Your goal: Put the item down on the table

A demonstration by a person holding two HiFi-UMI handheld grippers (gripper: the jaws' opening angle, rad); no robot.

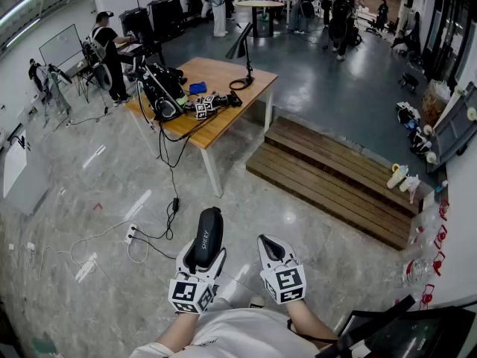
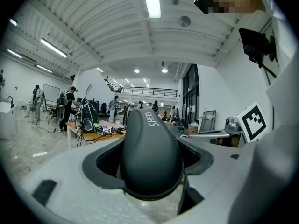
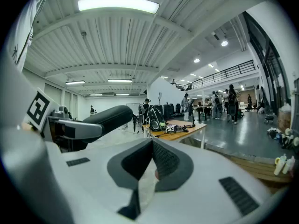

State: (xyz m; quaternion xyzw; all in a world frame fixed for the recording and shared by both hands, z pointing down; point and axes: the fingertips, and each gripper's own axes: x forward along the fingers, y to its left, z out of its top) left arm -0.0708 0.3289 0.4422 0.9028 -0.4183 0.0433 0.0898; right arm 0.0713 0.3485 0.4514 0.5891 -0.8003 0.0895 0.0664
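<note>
My left gripper [image 1: 203,264] is shut on a long black case [image 1: 206,234] with white lettering; the case stands out ahead of the jaws over the floor. In the left gripper view the case [image 2: 150,157] fills the gap between the wide-set jaws. Beside it on the right, my right gripper [image 1: 269,242] is shut with nothing in it; its pads meet in the right gripper view [image 3: 152,147], where the case [image 3: 105,118] shows at the left. The wooden table [image 1: 220,71] stands some way ahead, across the floor.
The table bears black gear [image 1: 161,89], a marker-cubed gripper [image 1: 206,107] and a desk lamp [image 1: 243,49]. Cables and a power strip [image 1: 131,234] lie on the floor between me and it. A low wooden platform [image 1: 335,176] sits right of the table. People stand at the back.
</note>
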